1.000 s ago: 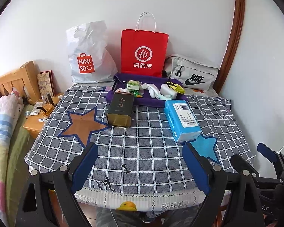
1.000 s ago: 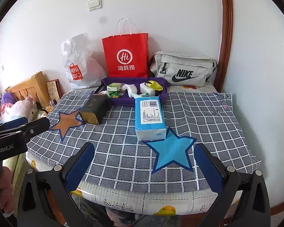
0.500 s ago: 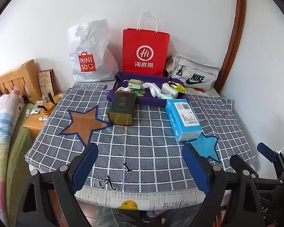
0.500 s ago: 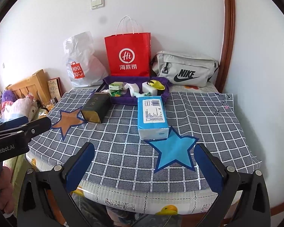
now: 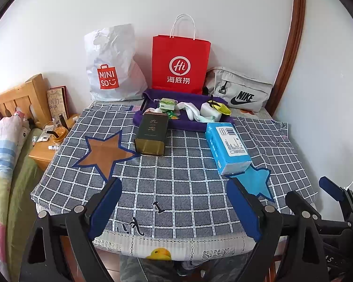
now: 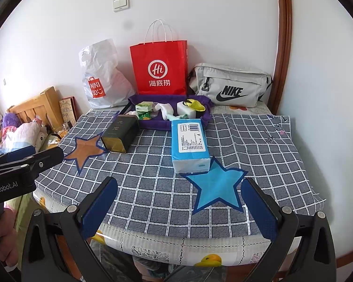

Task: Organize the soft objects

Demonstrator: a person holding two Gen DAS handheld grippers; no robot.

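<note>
Item: blue tissue pack (image 6: 190, 143) lay mid-table, touching the near edge of the purple tray (image 6: 134, 99) holding white socks (image 6: 166, 109). We held left gripper (image 5: 174, 208) and right gripper (image 6: 178, 208) spread wide, empty, at the near table edge. Over the last second only the view shifted slightly; nothing was moved.

White wall (image 5: 223, 11), wooden headboard (image 5: 18, 96), nightstand (image 5: 42, 152).

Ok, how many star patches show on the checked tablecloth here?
2. The brown star patch lies near the left side, beside the dark rectangular tin; the light blue star patch lies near the front, under the blue tissue pack's end. None visibly hidden.
</note>
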